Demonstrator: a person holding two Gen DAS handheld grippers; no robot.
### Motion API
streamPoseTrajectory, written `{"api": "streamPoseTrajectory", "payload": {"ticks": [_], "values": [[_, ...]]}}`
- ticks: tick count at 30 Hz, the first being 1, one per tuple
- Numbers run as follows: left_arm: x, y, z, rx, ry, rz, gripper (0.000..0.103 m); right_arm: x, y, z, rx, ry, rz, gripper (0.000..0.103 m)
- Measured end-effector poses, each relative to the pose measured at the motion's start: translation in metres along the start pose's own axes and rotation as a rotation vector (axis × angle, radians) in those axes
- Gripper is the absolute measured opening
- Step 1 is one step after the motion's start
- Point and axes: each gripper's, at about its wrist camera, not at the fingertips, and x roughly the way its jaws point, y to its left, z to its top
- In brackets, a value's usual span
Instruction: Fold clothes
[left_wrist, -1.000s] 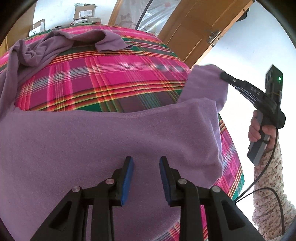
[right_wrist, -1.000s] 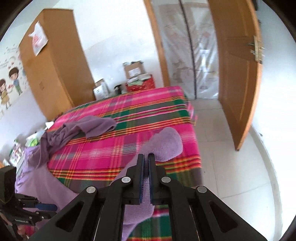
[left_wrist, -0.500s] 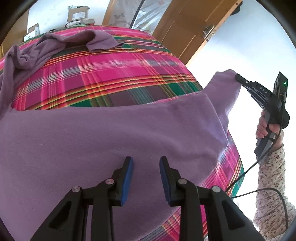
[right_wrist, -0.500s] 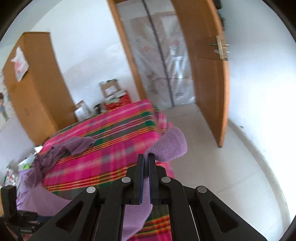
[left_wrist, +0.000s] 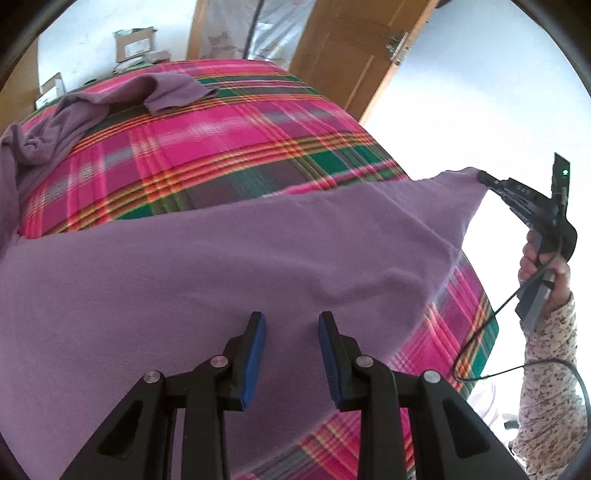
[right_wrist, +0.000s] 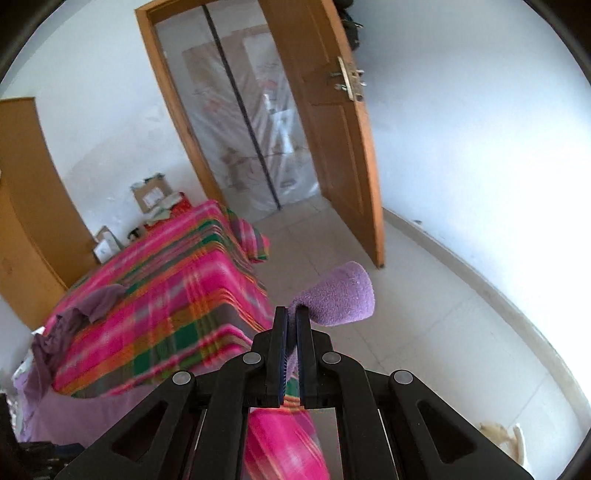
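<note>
Two claws work a purple garment (left_wrist: 229, 266) on the bed (left_wrist: 229, 147). Right claw (right_wrist: 291, 314) pinches its corner (frame centre); left claw (left_wrist: 291, 325) hangs unclenched, lower centre, over the cloth.

A purple garment (left_wrist: 229, 266) of soft, fleecy cloth is spread wide over the near part of a bed covered in pink and green plaid. Its right corner (right_wrist: 338, 297) is lifted off the bed and drawn out taut to the right. At the far left, one crumpled sleeve (left_wrist: 110, 107) is left trailing across the plaid.
</note>
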Motion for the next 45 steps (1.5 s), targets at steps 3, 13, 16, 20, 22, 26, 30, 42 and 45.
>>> {"api": "streamPoseTrajectory", "payload": {"ticks": [3,13,16,20,22,26,30,42,45], "values": [[0.002,-0.006,0.000,0.012,0.001,0.004,0.030,-0.004,-0.011,-0.010,0.031,-0.007,-0.020,0.005],[0.003,-0.029,-0.004,0.076,0.002,-0.004,0.030,-0.033,-0.019,-0.009,0.041,-0.052,-0.023,0.005],[0.006,-0.039,-0.008,0.121,0.011,0.011,0.031,-0.017,-0.021,-0.012,0.033,0.016,-0.068,0.005],[0.007,-0.047,-0.012,0.157,0.016,0.030,0.031,0.003,-0.032,-0.025,0.059,0.086,-0.086,0.005],[0.007,-0.050,-0.014,0.173,0.022,0.022,0.031,0.010,-0.038,-0.030,0.075,0.111,-0.086,0.005],[0.008,-0.060,-0.017,0.210,0.033,0.005,0.031,0.019,-0.045,-0.036,0.103,0.148,-0.085,0.005],[0.009,-0.064,-0.019,0.223,0.039,0.002,0.031,0.015,-0.049,-0.043,0.107,0.157,-0.094,0.006],[0.004,-0.067,-0.021,0.199,0.056,-0.070,0.032,-0.028,-0.078,-0.036,0.141,0.106,-0.160,0.011],[-0.007,-0.062,-0.022,0.188,0.044,-0.067,0.032,-0.040,-0.073,-0.029,0.125,0.097,-0.138,0.011]]}}
